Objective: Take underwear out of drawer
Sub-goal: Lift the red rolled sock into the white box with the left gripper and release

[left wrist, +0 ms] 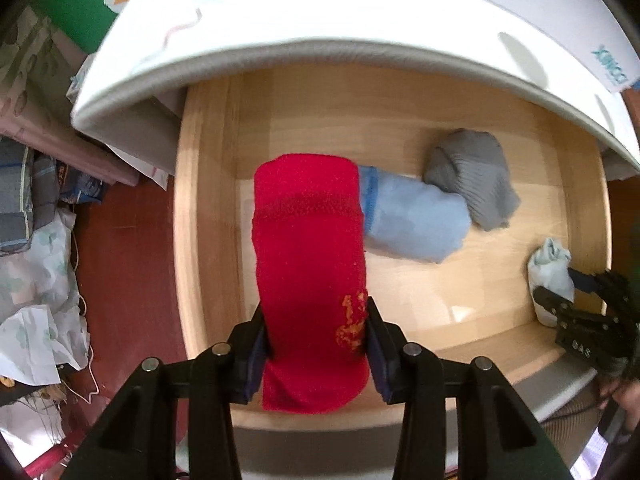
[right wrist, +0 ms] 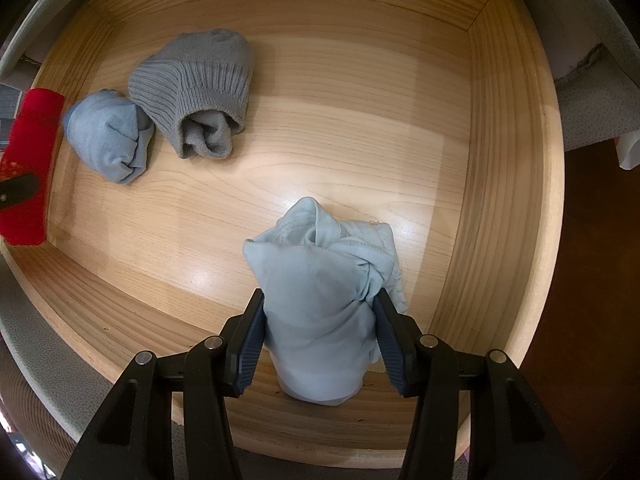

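Note:
The wooden drawer [left wrist: 460, 292] stands pulled out below a white cabinet top. My left gripper [left wrist: 316, 340] is shut on a rolled red garment [left wrist: 308, 248] with an orange print, held over the drawer's left part. Both pads press its sides. My right gripper [right wrist: 320, 336] is shut on a pale blue rolled garment [right wrist: 316, 280] near the drawer's front right corner; the same gripper and bundle [left wrist: 550, 276] show at the right edge of the left wrist view. A light blue roll [right wrist: 108, 136] and a grey ribbed roll [right wrist: 196, 92] lie on the drawer floor [right wrist: 320, 120].
The white cabinet top [left wrist: 320, 20] overhangs the drawer's back. Left of the drawer, over a dark red floor [left wrist: 128, 240], lie crumpled cloths, bags and a cord. The drawer's wooden walls [right wrist: 504, 200] rise on every side. A hand shows at the lower right of the left wrist view.

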A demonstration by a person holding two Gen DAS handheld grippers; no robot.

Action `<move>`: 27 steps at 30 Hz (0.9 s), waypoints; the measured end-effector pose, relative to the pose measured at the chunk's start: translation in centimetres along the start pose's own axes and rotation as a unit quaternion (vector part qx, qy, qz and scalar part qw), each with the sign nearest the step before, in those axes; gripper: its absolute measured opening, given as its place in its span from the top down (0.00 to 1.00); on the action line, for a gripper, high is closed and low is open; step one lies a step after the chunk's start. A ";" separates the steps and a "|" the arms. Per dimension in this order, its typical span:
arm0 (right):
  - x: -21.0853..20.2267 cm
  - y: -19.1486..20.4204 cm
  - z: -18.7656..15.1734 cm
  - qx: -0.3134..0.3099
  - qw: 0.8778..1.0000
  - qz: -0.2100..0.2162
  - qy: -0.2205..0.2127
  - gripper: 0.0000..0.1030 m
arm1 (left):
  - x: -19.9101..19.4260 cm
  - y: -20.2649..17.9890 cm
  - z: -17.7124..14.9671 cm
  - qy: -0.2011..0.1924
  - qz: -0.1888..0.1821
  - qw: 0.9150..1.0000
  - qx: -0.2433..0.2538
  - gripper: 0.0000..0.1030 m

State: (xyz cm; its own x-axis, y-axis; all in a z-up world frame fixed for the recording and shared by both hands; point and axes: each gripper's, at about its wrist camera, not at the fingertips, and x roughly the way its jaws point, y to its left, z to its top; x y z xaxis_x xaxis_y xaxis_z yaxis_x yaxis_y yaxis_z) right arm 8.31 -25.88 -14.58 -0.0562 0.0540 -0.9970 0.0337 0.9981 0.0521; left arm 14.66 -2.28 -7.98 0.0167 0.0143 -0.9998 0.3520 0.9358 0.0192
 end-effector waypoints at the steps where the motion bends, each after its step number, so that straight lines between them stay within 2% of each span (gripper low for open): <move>1: 0.0 0.0 0.0 0.000 1.000 0.000 0.000 0.52 | -0.4 0.1 -0.1 -0.001 0.001 1.000 0.002 0.58; 7: 0.0 0.0 0.0 0.000 1.000 0.000 0.000 0.52 | -4.1 0.1 -1.7 -0.013 -0.019 1.000 0.016 0.58; 10: 0.0 0.0 0.0 0.000 1.000 0.000 0.000 0.52 | -6.5 -1.1 -2.7 -0.025 -0.013 0.999 0.034 0.58; 17: 0.0 0.0 0.0 0.000 1.000 0.000 0.000 0.52 | -11.4 -1.7 -5.3 -0.091 -0.015 0.994 0.055 0.58; 23: 0.0 0.0 0.1 0.000 1.000 0.000 0.000 0.52 | -17.4 -1.2 -5.8 -0.212 -0.008 0.976 0.045 0.58; 27: 0.0 0.1 0.2 -0.001 1.000 0.000 0.000 0.52 | -21.5 -0.5 -4.8 -0.283 -0.017 0.958 0.026 0.58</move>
State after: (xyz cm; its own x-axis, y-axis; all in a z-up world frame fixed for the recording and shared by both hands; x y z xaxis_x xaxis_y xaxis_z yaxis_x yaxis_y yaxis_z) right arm 8.51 -25.78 -14.54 -0.0562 0.0531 -0.9970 0.0325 0.9982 0.0513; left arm 9.64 -1.31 13.48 0.5048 -0.2237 -0.8337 0.4070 0.9134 0.0013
